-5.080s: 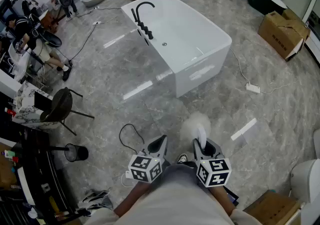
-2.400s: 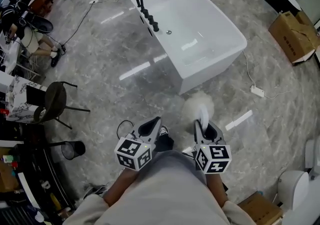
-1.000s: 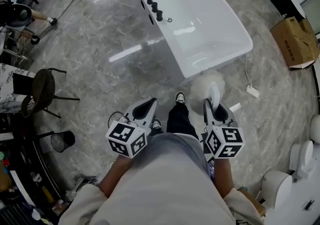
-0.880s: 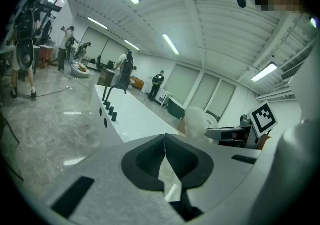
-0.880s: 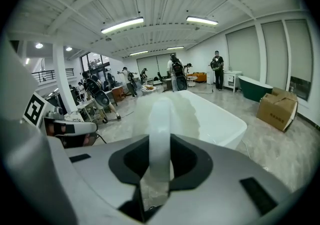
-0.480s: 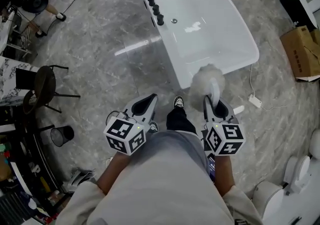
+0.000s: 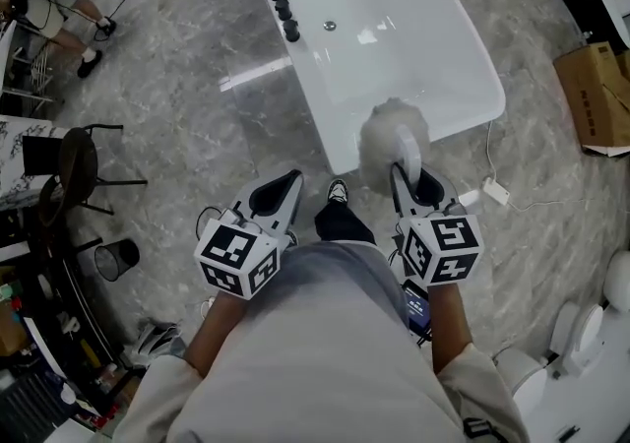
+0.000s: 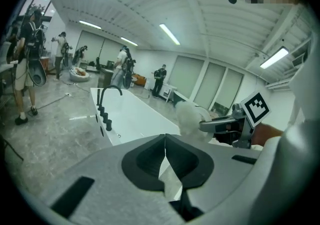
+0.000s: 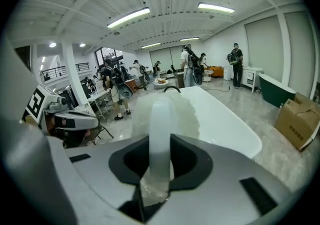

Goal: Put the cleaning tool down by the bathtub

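Note:
The cleaning tool (image 7: 392, 139) is a fluffy white duster on a white plastic handle. My right gripper (image 7: 410, 178) is shut on that handle (image 9: 160, 124), and the fluffy head sticks out ahead of the jaws, over the near end of the white bathtub (image 7: 394, 32) as the head view shows it. In the right gripper view the bathtub (image 9: 225, 119) stretches away just beyond the duster. My left gripper (image 7: 283, 185) hangs at the same height to the left, its jaws closed together on nothing (image 8: 165, 150). From the left gripper view the duster (image 8: 189, 116) shows at the right.
A black faucet (image 7: 281, 13) stands on the tub's left rim. A power strip with its cable (image 7: 492, 193) lies on the marble floor right of the tub. A cardboard box (image 7: 596, 87), a chair (image 7: 84, 170), a black bin (image 7: 116, 259) and a toilet (image 7: 581, 333) stand around. My shoe (image 7: 337, 191) is near the tub.
The person has walked up to the bathtub's near end. The duster, still in the right gripper, now overlaps the tub's end in the head view. The left gripper stays shut.

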A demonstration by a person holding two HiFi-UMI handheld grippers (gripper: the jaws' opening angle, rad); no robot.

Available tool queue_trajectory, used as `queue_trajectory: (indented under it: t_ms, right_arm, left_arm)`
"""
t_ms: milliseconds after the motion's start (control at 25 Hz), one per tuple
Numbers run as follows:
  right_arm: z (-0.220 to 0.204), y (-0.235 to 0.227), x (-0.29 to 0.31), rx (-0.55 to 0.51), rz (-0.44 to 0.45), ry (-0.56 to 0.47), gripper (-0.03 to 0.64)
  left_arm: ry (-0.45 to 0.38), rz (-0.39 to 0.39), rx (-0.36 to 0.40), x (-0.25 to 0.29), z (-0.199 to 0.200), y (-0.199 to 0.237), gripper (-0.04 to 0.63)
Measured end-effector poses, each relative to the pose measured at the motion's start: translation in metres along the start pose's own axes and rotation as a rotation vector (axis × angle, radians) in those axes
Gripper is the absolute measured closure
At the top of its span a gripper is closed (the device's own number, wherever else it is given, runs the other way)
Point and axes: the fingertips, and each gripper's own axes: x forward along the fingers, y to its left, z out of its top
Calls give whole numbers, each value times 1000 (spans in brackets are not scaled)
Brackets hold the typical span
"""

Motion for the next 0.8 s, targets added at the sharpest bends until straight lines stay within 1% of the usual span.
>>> queue_trajectory:
  t_ms: [120,320,520,640,800]
  right_arm:
    - [5,-10,10,-34,37,21,538]
    - [11,-25,26,-72,97,40,538]
    - [18,-30,40,-98,152,56,538]
    - [18,-32,45,-103,172,66,538]
    - [17,-36,51,-108,188,81,538]
  left_arm:
    - [-1,-3,-20,15,4,-4,588]
    - [-22,24,-41,39,11,-6,588]
    - [-38,52,-65,53,19,-4,588]
    - [-39,68,-77,56,19,-3,588]
    - [-42,85,-111,56,16,1,588]
